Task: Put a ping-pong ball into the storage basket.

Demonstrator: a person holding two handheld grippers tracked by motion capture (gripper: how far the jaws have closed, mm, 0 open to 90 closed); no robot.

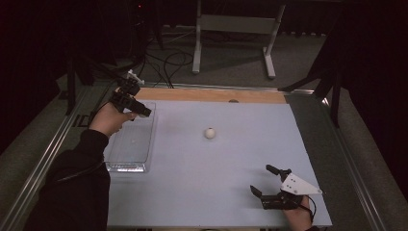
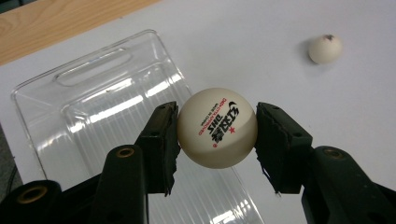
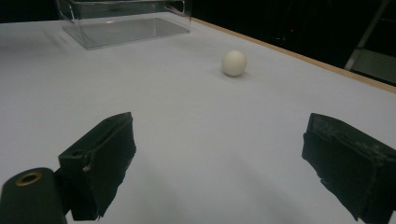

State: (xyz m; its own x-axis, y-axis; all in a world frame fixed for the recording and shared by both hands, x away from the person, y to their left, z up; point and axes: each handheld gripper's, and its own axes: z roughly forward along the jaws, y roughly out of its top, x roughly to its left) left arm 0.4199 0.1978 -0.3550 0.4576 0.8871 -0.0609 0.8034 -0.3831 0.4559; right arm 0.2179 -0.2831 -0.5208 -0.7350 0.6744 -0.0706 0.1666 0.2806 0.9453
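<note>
L claw (image 2: 217,128) clamps a printed ball (image 2: 217,127) above the clear tray (image 2: 84,93); R claw (image 3: 219,163) gapes wide nr worktop (image 1: 216,183) edge, 2nd ball (image 3: 234,63) mid-worktop.

The desk (image 1: 216,187) is covered with a pale blue-white sheet that reaches its near, left and right edges. Along its far edge runs a bare wooden strip (image 1: 192,94), with a small dark mark (image 1: 234,101) where the strip meets the sheet, right of the middle. A metal rail (image 1: 45,151) lies along the desk's left edge and another (image 1: 356,166) along its right edge. Black stand legs rise just past the far left corner (image 1: 72,84) and the far right corner (image 1: 333,86). Beyond the far edge is grey carpet (image 1: 293,53), on which a white frame (image 1: 235,24) stands on two legs. Black cables (image 1: 166,62) loop on the carpet to its left. The surroundings are dark.
</note>
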